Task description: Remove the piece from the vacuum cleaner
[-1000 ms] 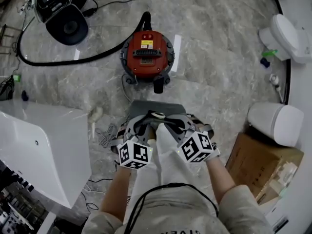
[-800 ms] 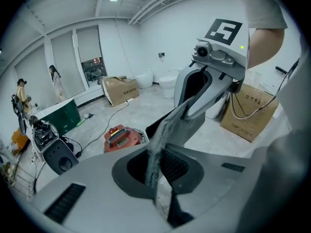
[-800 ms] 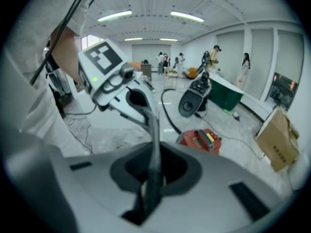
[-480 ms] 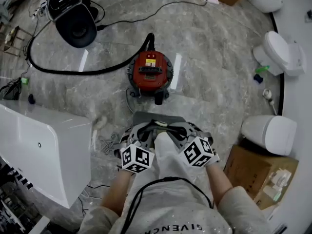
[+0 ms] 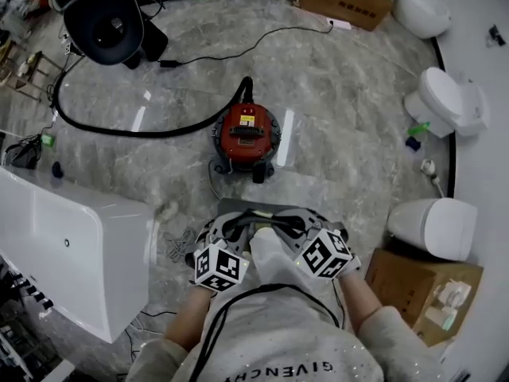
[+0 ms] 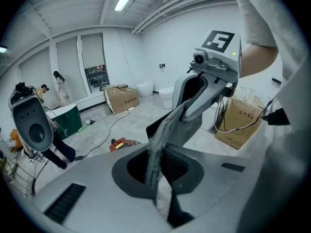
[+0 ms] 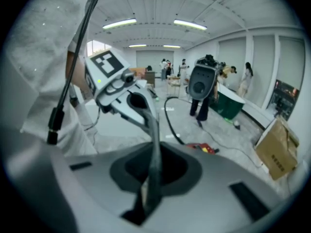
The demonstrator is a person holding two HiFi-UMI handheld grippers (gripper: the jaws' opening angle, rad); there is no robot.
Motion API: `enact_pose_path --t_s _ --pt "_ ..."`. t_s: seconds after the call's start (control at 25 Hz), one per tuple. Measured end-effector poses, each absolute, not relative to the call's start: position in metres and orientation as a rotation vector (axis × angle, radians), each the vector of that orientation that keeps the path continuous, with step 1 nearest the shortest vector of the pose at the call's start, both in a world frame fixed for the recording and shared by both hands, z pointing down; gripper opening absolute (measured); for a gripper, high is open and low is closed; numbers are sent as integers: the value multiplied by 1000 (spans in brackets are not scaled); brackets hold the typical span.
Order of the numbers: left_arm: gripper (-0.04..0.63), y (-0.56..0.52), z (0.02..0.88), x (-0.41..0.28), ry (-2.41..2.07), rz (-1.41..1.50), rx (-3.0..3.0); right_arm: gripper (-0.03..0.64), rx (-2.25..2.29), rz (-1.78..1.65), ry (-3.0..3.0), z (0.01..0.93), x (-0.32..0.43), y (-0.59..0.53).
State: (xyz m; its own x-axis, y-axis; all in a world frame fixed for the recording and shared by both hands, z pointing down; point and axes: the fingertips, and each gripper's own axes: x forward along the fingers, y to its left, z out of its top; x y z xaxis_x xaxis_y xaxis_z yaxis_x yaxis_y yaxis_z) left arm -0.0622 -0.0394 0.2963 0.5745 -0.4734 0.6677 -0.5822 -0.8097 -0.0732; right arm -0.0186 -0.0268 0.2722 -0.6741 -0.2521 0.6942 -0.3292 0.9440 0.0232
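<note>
Change: both grippers and the grey piece (image 5: 238, 208) are higher off the floor than a second ago, and the red vacuum cleaner (image 5: 246, 136) looks smaller below them.
Left gripper (image 5: 238, 226): clenched on the left edge of the grey piece. In the left gripper view the grey piece (image 6: 163, 130) runs up and away from between its jaws.
Right gripper (image 5: 280, 224): clamped on the right edge. In the right gripper view the grey piece (image 7: 154, 144) shows edge-on as a thin dark strip between its jaws.
Grey piece: in the air, spanning the two grippers just in front of the person's torso, well apart from the vacuum cleaner.
Vacuum cleaner: on the marble floor (image 5: 358, 94) ahead of the grippers, with its black hose (image 5: 103, 127) curving off to the left.
Surroundings: a cardboard box (image 5: 417, 281) at the right, a white tub (image 5: 64, 245) at the left.
</note>
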Motion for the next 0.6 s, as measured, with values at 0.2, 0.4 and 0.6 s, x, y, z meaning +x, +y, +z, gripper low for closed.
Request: enact_pose_path --t_s 0.2,0.4,0.6 --pt "39 -32 278 -66 -879 1033 2650 41 398 137 -2354 253 -22 -19" --pt "39 -33 261 -70 -866 1011 2663 41 391 136 -2367 236 -27 -20" --pt "39 -32 247 -73 -870 967 2661 41 388 126 -2371 222 -30 -18"
